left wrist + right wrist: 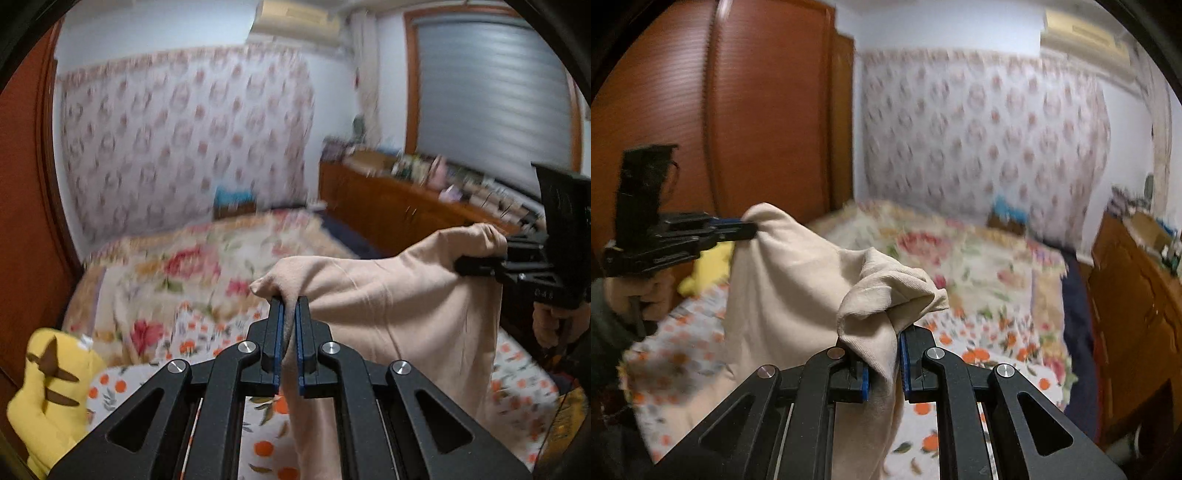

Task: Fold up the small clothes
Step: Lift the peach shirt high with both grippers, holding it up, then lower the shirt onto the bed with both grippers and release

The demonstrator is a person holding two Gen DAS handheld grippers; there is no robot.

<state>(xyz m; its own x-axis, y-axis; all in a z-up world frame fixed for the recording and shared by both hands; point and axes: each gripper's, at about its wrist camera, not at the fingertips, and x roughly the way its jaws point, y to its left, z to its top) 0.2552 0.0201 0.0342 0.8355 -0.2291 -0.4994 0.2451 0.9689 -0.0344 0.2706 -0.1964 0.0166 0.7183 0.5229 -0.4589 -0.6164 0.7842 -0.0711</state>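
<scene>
Two handheld grippers hold a pale peach garment [406,295] in the air above a bed [979,332] covered in an orange-print sheet. The left gripper [290,306] has its fingers nearly closed, pinching one bunched top corner; the right gripper [882,332] has its fingers narrow too, clamped on the other corner. The cloth sags between them and hangs down. Each grip catches only a small bunch, so a quick swing could pull a corner free, or the garment could land crumpled rather than flat.
</scene>
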